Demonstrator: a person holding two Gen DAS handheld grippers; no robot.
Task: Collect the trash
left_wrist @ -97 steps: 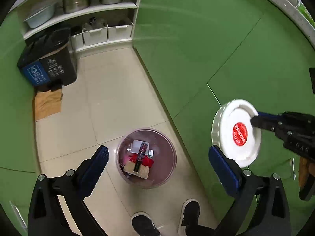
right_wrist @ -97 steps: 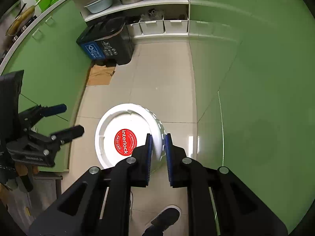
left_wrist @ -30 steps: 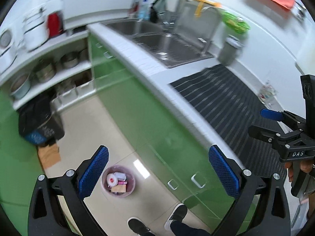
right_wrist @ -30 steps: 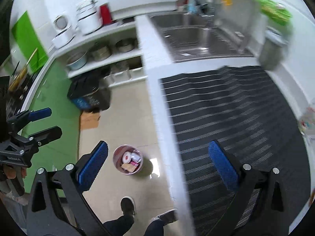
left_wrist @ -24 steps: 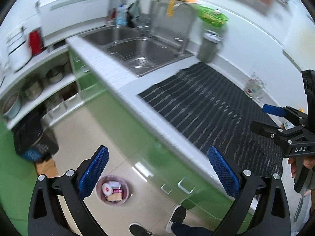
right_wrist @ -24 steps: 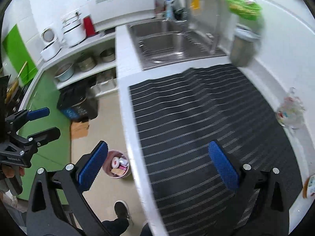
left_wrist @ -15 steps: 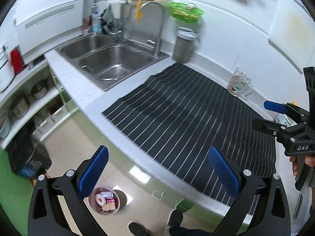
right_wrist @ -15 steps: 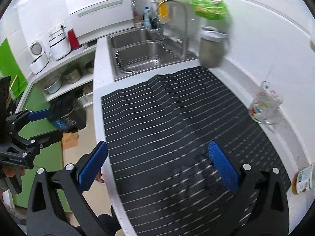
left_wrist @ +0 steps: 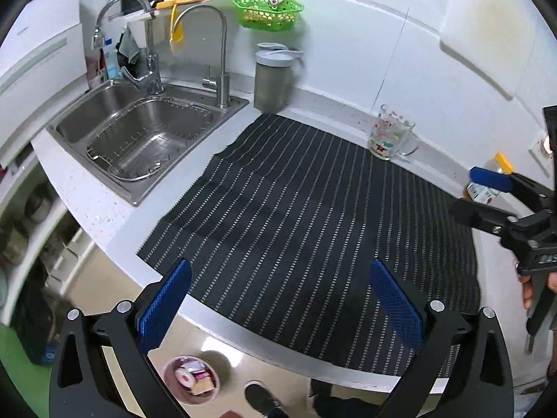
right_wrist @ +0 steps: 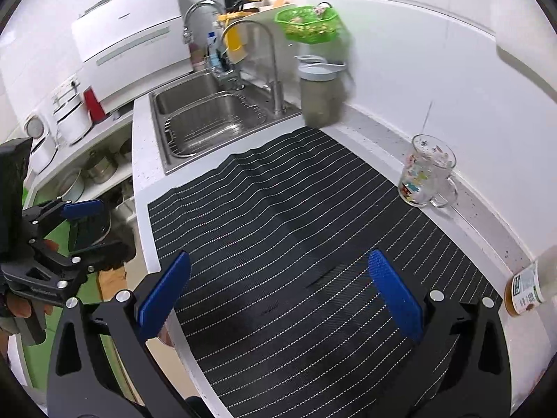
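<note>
While both tools are held spread and empty above the striped mat, the surface is being scanned — a small jar lies at three o'clock, probably the next trash. At seven o'clock, the bin waits on the floor below the left tool; the right tool is nearer the jar.

I'm looking at a black mat striped with thin white lines, on a white counter. At the far wall a bright green basket is hanging. My left gripper and right gripper are showing blue pads on black arms.
</note>
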